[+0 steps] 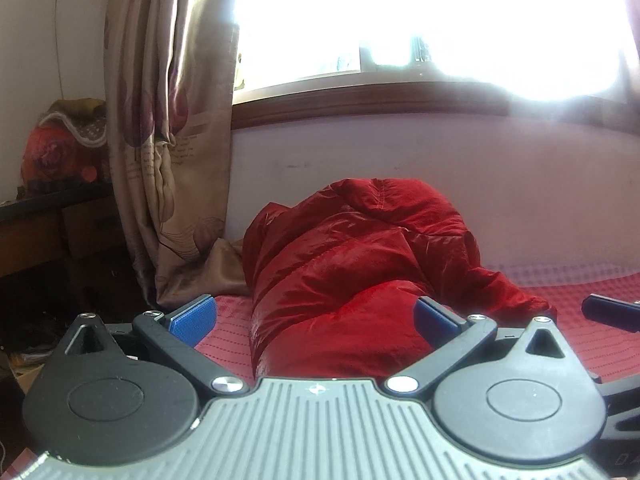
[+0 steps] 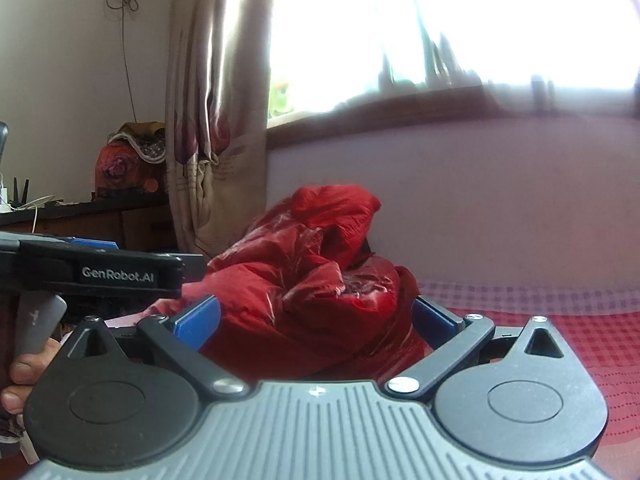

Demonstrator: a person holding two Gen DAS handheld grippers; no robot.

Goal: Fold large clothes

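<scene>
Indoors, red jacket (image 1: 352, 276) heaped on red bedspread (image 2: 560, 344) below window (image 1: 400, 20); both tools spread apart.

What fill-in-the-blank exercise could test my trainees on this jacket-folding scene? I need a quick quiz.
1. The crumpled puffy jacket is coloured ____.
2. Both the left gripper and the right gripper have their jaws ____.
3. The jacket lies on a checkered ____, below the window.
4. Left of the window hangs a patterned ____.

Missing words: red; open; bedspread; curtain
</scene>
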